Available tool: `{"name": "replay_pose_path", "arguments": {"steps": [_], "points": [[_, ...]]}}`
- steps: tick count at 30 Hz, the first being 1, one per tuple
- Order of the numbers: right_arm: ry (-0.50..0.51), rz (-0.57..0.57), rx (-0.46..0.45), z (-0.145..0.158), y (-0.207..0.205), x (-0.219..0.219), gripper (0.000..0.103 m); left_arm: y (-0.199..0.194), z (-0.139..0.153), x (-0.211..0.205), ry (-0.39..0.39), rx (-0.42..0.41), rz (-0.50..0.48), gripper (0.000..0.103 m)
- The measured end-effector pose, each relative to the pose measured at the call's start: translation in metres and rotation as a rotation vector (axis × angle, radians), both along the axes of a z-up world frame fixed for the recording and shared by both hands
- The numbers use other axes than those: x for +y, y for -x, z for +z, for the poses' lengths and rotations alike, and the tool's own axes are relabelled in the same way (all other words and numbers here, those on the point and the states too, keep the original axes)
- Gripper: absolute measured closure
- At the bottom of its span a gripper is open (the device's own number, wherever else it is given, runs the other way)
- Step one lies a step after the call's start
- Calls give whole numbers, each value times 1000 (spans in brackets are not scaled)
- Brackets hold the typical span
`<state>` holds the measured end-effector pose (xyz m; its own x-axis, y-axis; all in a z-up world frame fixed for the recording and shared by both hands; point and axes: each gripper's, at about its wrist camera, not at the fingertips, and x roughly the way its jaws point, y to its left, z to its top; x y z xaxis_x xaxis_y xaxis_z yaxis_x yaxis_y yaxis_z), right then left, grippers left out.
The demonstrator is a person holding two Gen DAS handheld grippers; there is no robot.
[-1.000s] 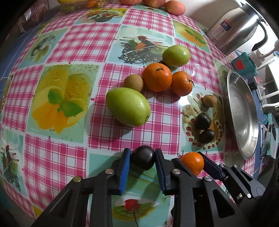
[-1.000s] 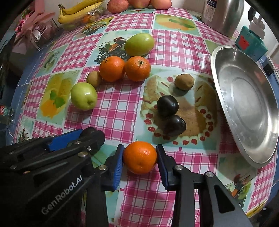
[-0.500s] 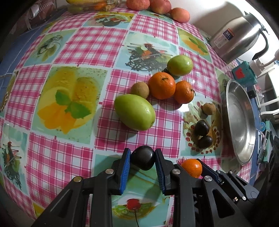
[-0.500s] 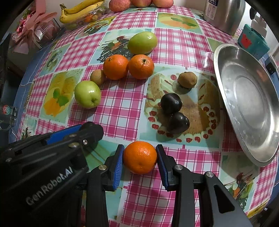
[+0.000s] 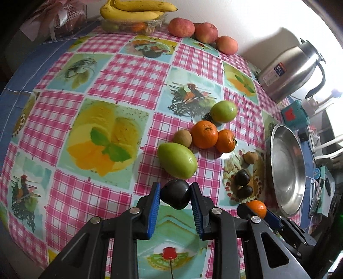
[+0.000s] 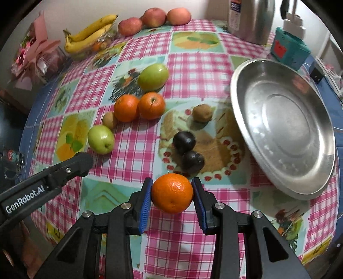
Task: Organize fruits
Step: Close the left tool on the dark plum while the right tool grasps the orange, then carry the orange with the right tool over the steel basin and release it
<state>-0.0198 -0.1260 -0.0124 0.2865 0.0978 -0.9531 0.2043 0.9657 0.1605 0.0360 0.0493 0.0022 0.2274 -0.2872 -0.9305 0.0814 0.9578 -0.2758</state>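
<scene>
Both pairs of blue-padded fingers are clenched on fruit: the left gripper (image 5: 175, 198) grasps a dark purple round plum (image 5: 176, 194), and the right gripper (image 6: 172, 193) grasps a bright orange tangerine (image 6: 172, 193). Each fruit is pressed between its pads on both sides and hangs above the pink checked tablecloth (image 6: 199, 68).

Taking the round stainless steel tray (image 6: 285, 133) as the landmark: it lies bare, its near rim reaching close to the table's right edge. Just left of its rim sit two more dark plums (image 6: 188, 150), touching each other, and a small brown kiwi (image 6: 202, 112) beyond them. Further left of the tray two oranges (image 6: 139, 106) touch side by side, with a second small brown fruit (image 6: 109, 120) beside them, a green apple (image 6: 101, 139) nearer the left gripper and another green fruit (image 6: 153, 76) behind the oranges.

Open cloth lies between the held tangerine and the tray's rim. Far behind the tray, at the table's back edge, stand a steel kettle (image 6: 249, 20), three red apples (image 6: 154, 18) and a bunch of yellow bananas (image 6: 91, 32).
</scene>
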Motion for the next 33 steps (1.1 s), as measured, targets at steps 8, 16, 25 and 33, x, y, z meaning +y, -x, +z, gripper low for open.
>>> {"name": "replay_pose_path", "arguments": {"steps": [8,16,25,33], "points": [[4,-45,-50,14,1,-7,65,-2,16,-1,12,-45,13,73],[52,-114,-79,26,-5,-26,65,-10,27,-28,3,-66,-33,73],[84,-189,-81,35,-12,-52,65,-23,34,-73,-27,-71,-122,73],[162,-329,-3,25,-1,-102,65,-29,28,-127,-53,-73,-231,73]]}}
